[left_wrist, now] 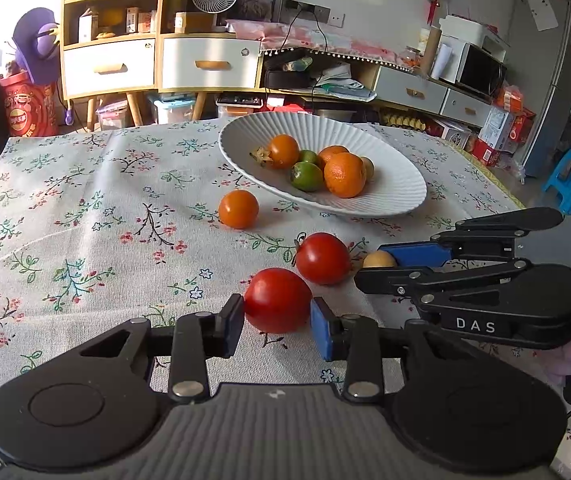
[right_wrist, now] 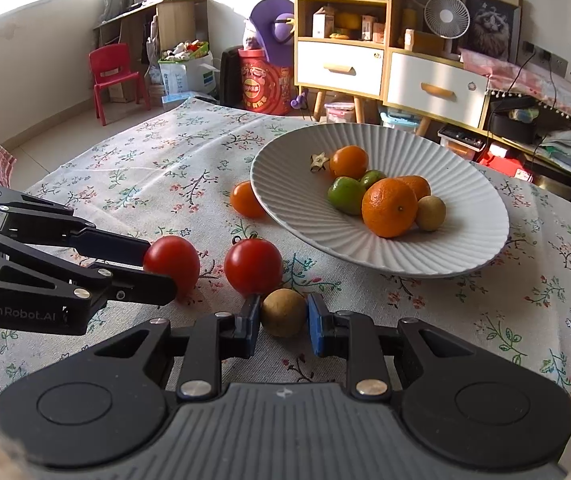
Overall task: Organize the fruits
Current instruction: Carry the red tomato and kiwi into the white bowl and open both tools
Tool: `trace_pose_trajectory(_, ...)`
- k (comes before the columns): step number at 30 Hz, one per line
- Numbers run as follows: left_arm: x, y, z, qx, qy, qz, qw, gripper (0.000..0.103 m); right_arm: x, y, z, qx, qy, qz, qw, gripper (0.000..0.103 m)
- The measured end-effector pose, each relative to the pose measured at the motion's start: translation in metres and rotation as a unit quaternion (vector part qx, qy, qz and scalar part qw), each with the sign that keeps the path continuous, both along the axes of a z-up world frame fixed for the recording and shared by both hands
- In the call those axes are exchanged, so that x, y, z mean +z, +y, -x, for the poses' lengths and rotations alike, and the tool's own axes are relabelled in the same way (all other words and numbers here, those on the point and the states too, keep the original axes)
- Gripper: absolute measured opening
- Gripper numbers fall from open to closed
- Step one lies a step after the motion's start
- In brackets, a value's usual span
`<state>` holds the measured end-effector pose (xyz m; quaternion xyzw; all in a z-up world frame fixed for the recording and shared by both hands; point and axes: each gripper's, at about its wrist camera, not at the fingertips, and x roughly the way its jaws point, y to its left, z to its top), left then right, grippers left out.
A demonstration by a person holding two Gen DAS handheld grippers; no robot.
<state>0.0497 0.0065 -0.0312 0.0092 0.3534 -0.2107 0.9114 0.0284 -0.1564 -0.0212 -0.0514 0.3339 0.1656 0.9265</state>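
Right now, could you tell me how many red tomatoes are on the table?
2, both on the tablecloth in front of the plate. One tomato sits between the left gripper pads; the other tomato lies free beside it. None shows among the plate's fruit, though some could be hidden.

Two tomatoes (right_wrist: pixel 171 264) lie before the plate (right_wrist: pixel 465 248).

Surface (left_wrist: pixel 65 208): matt woven cloth, floral print, creased | plate (right_wrist: pixel 465 240): ribbed white ceramic, soft sheen | tomatoes (left_wrist: pixel 277 300): smooth, glossy red skin | mandarin (right_wrist: pixel 389 208): dimpled, rough peel | brown fruit (right_wrist: pixel 283 312): dull, rough rind | left tongs (left_wrist: pixel 276 324): matt black plastic, bright metal rivets, blue pads (left_wrist: pixel 321 328)
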Motion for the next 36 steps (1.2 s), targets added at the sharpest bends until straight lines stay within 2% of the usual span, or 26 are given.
trace_pose_trajectory(4, 0.004, -0.001, -0.001, -0.004, 0.002, 0.003, 1.0, 0.017, 0.004, 0.001, 0.001, 0.001, 0.001, -0.005, 1.0, 0.023)
trace_pose_trajectory(6, 0.003, -0.001, -0.002, -0.012, 0.012, 0.002, 0.9999, 0.017, 0.006, 0.002, 0.001, 0.003, 0.003, -0.005, 1.0, 0.023)
trace_pose_trajectory(8, -0.003, -0.001, -0.004, -0.014, 0.024, -0.001, 0.9996, 0.017, 0.006, 0.004, 0.002, 0.003, 0.005, -0.003, 1.0, 0.023)
trace_pose_trajectory(12, -0.012, 0.004, -0.005, -0.005, 0.033, 0.008, 0.9994, 0.025, 0.004, 0.004, 0.003, 0.0, 0.009, -0.001, 1.0, 0.023)
trace_pose_trajectory(15, -0.013, 0.004, -0.006, -0.004, 0.026, 0.015, 0.9995, 0.033, 0.005, 0.003, 0.002, -0.001, 0.009, -0.001, 1.0, 0.023)
trace_pose_trajectory(21, -0.012, -0.002, -0.012, -0.004, 0.022, 0.028, 0.9994, 0.039, 0.005, 0.0, 0.001, -0.006, 0.011, -0.008, 1.0, 0.023)
trace_pose_trajectory(36, -0.009, -0.009, -0.011, 0.0, 0.016, 0.005, 0.9999, 0.037, 0.007, -0.001, 0.003, -0.01, 0.01, -0.011, 1.0, 0.023)
